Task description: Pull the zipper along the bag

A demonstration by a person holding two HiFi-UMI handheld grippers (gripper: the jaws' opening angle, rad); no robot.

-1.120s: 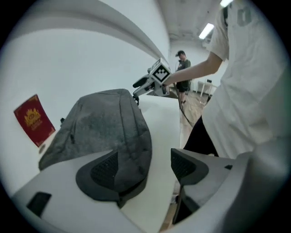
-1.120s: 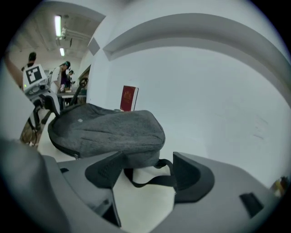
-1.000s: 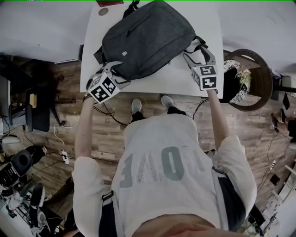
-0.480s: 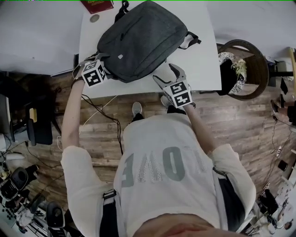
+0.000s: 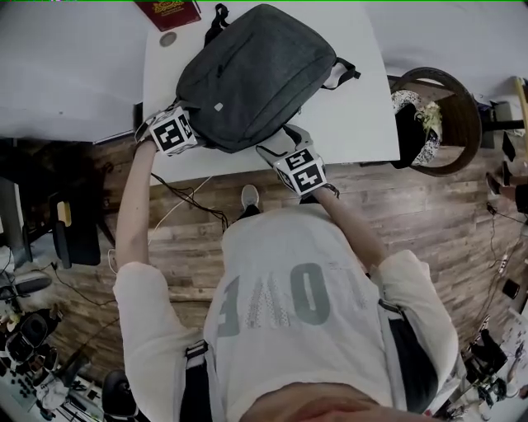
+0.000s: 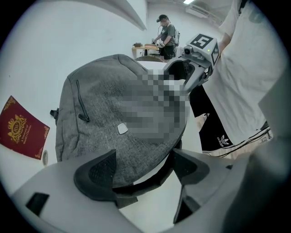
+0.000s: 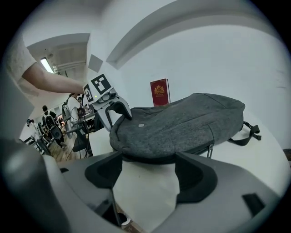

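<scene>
A grey backpack [image 5: 256,70] lies flat on the white table [image 5: 363,115]. My left gripper [image 5: 191,132] is at the bag's near left corner. In the left gripper view it [image 6: 143,170] is open, with the bag's edge [image 6: 136,150] and a black strap between the jaws. My right gripper [image 5: 280,142] is at the middle of the bag's near edge. In the right gripper view it [image 7: 150,173] is open over bare table, a little short of the bag [image 7: 182,125]. A metal zipper pull [image 7: 210,149] hangs from the side seam, ahead and to the right of the jaws.
A red booklet [image 5: 169,10] and a small round disc [image 5: 167,39] lie at the table's far left corner. A round wicker chair [image 5: 441,124] stands right of the table. Cables trail over the wooden floor [image 5: 190,214] below the table's near edge. Other people work in the distance.
My right gripper has moved left, from the bag's right corner to the middle of its near edge. My left gripper has shifted up to the bag's left corner.
</scene>
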